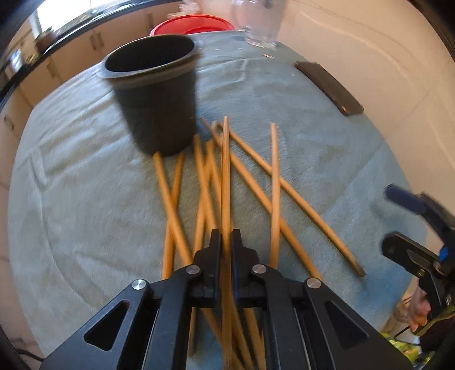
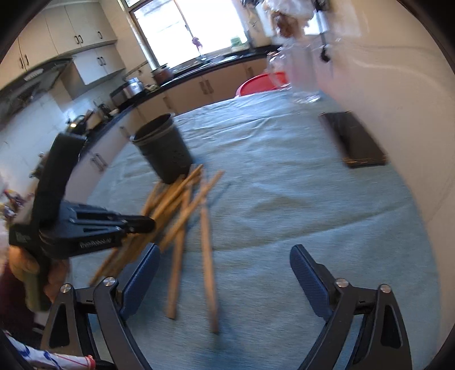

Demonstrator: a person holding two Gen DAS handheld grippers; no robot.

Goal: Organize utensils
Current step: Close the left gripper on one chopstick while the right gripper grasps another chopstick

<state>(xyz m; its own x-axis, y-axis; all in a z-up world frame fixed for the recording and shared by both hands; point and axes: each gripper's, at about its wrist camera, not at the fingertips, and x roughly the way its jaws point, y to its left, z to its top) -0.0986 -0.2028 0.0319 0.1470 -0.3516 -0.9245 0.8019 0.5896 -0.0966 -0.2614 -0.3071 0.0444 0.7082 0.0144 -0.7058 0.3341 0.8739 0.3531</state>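
Several wooden chopsticks [image 1: 250, 185] lie crossed on a grey-green tablecloth [image 1: 85, 185]. A black cup-shaped holder [image 1: 156, 102] stands upright just beyond them. My left gripper [image 1: 226, 239] is shut on one chopstick [image 1: 225, 170], which points toward the holder. In the right wrist view the chopsticks [image 2: 182, 216] lie left of centre, the holder [image 2: 165, 148] behind them, and the left gripper [image 2: 139, 223] is over the pile. My right gripper [image 2: 224, 264] is open and empty above the cloth; it shows at the right edge of the left wrist view [image 1: 389, 216].
A flat black object [image 1: 330, 86] lies near the wall at the right, also in the right wrist view [image 2: 354, 139]. A clear glass vessel [image 1: 261, 25] and a red basin [image 1: 190, 24] are at the far end. Kitchen counters [image 2: 199, 79] lie beyond.
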